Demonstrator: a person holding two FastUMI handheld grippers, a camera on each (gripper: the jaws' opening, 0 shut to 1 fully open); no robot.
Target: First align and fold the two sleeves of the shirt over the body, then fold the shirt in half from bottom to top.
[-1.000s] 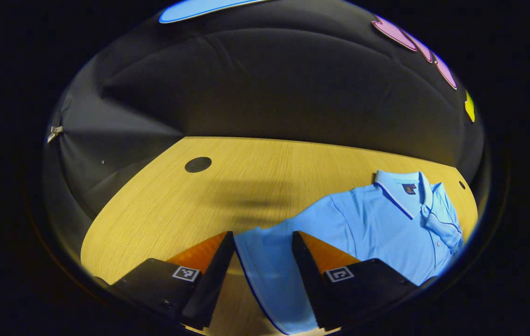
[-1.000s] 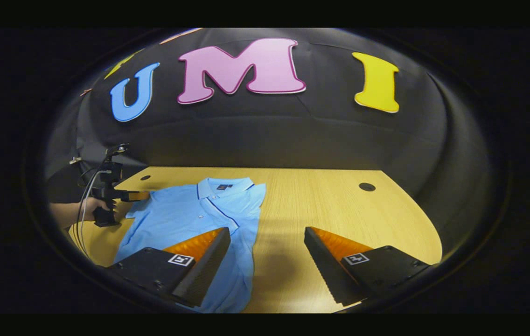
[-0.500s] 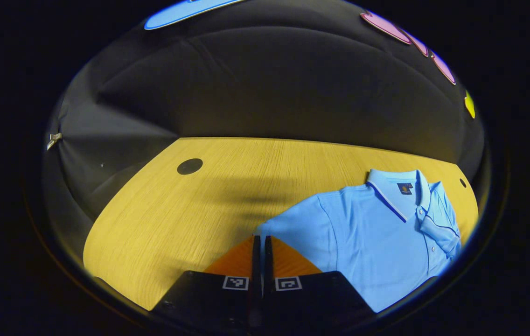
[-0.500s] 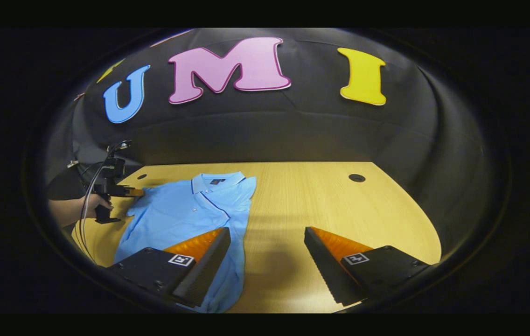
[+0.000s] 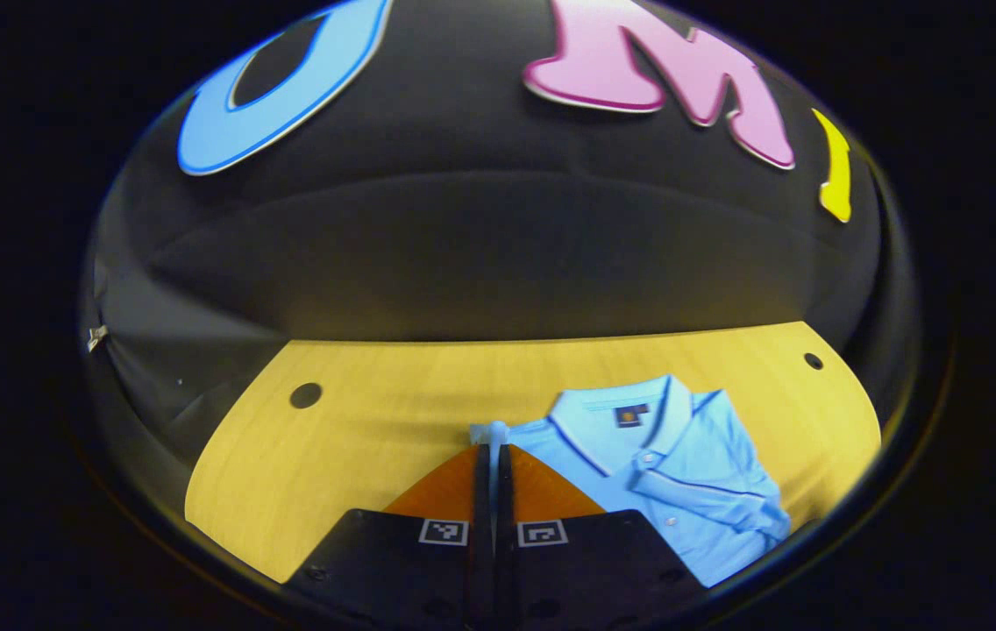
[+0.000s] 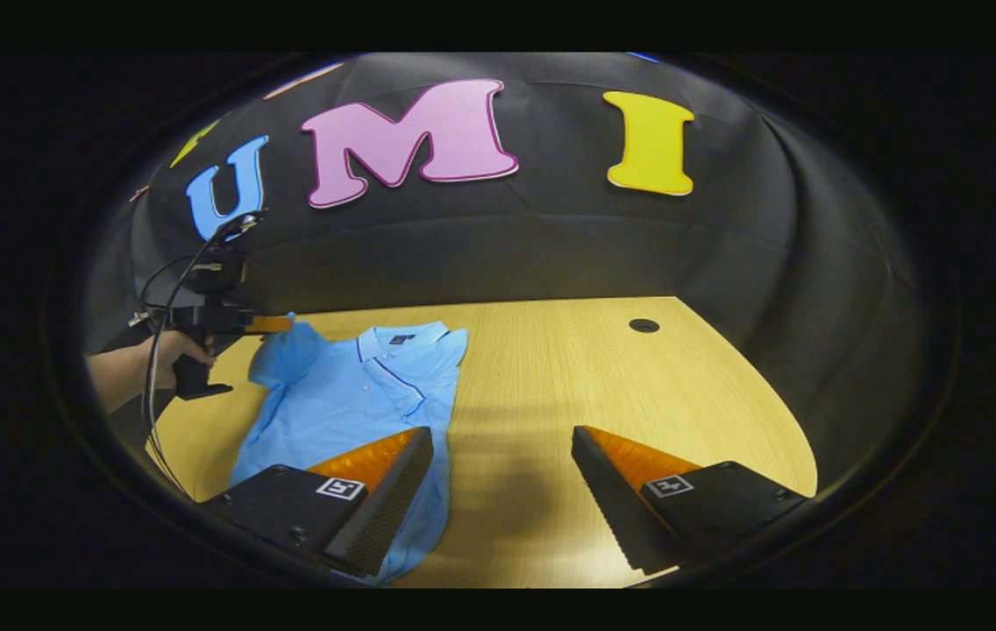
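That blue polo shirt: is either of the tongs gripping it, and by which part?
Yes. The left tongs are shut on the polo shirt at its sleeve end, lifted off the table. The right tongs are open, holding nothing.

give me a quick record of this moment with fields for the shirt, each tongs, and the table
shirt: light blue polo, lying on the table, far sleeve already folded over the body
left tongs: shut on the near sleeve, raising it off the table
right tongs: open, holding nothing, over the shirt's lower edge
table: light wood, round dark holes near the back
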